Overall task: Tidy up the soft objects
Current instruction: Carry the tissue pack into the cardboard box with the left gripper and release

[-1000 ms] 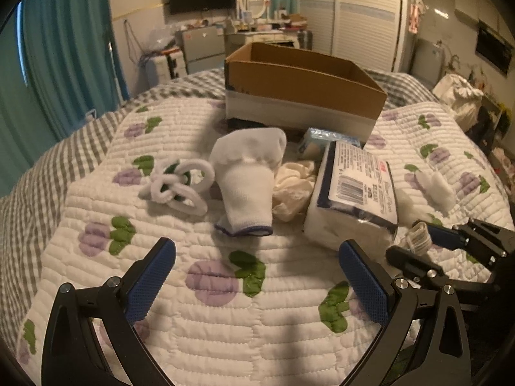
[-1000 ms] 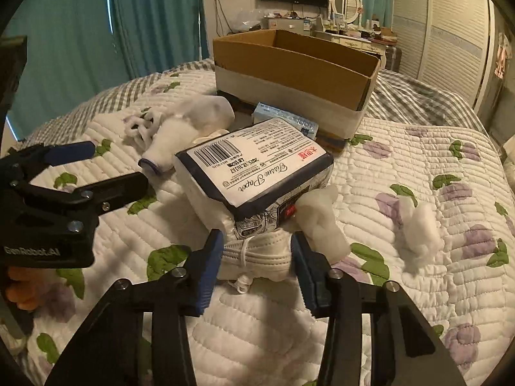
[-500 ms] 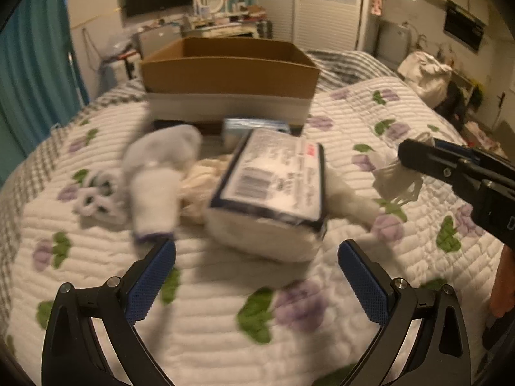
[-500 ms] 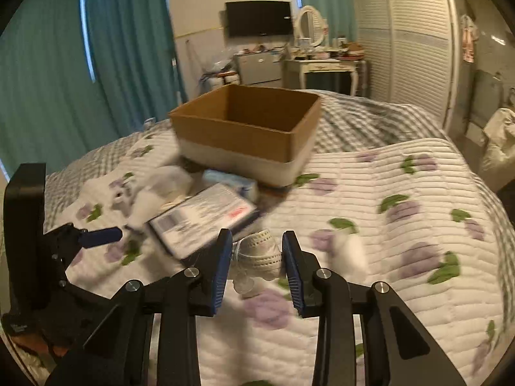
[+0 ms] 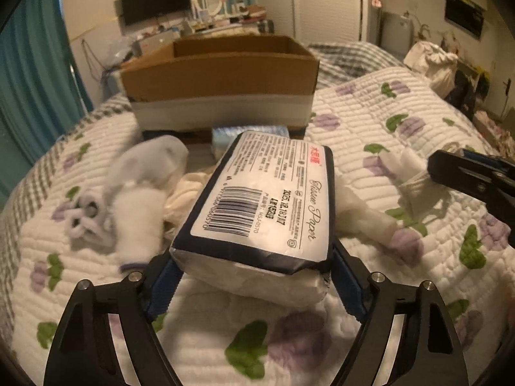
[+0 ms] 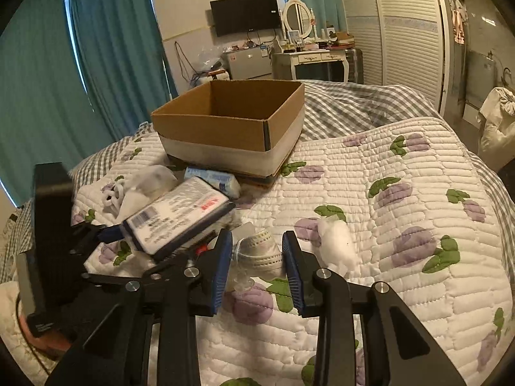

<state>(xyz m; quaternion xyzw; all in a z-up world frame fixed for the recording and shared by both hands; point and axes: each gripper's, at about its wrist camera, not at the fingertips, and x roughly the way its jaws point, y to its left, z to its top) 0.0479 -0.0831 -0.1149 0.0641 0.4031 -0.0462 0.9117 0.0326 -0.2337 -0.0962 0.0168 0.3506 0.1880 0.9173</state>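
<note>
Jaws: left gripper [image 5: 252,284] is closed onto the near end of the tissue paper pack [image 5: 267,199], one blue pad on each long side; right gripper [image 6: 257,265] pinches a folded white face mask [image 6: 260,252], held narrow and raised off the quilt [image 6: 386,225]. Target looks like the open cardboard box [image 6: 231,122] at the far end of the bed, just behind the pile. Pack is the biggest item: light, plastic-wrapped so probably slick, squashy under load. An end grip will likely let the far end droop, so a bite nearer the middle across the short width would be safer. White sock [image 5: 138,206] lies left of the pack, blurred; limp, will dangle, grab anywhere on the body. Cream cloth [image 5: 186,193] is wedged between sock and pack, partly under the pack, so it may drag along. Small blue tissue packet [image 5: 249,133] sits touching the box base. Scrunchie-like white loops [image 5: 85,217] lie left of the sock. Mask is near weightless and its ear loops could snag. White fluff wad [image 6: 336,246] sits just right of the right gripper; it compresses to nothing, so the pinch must go deep
</note>
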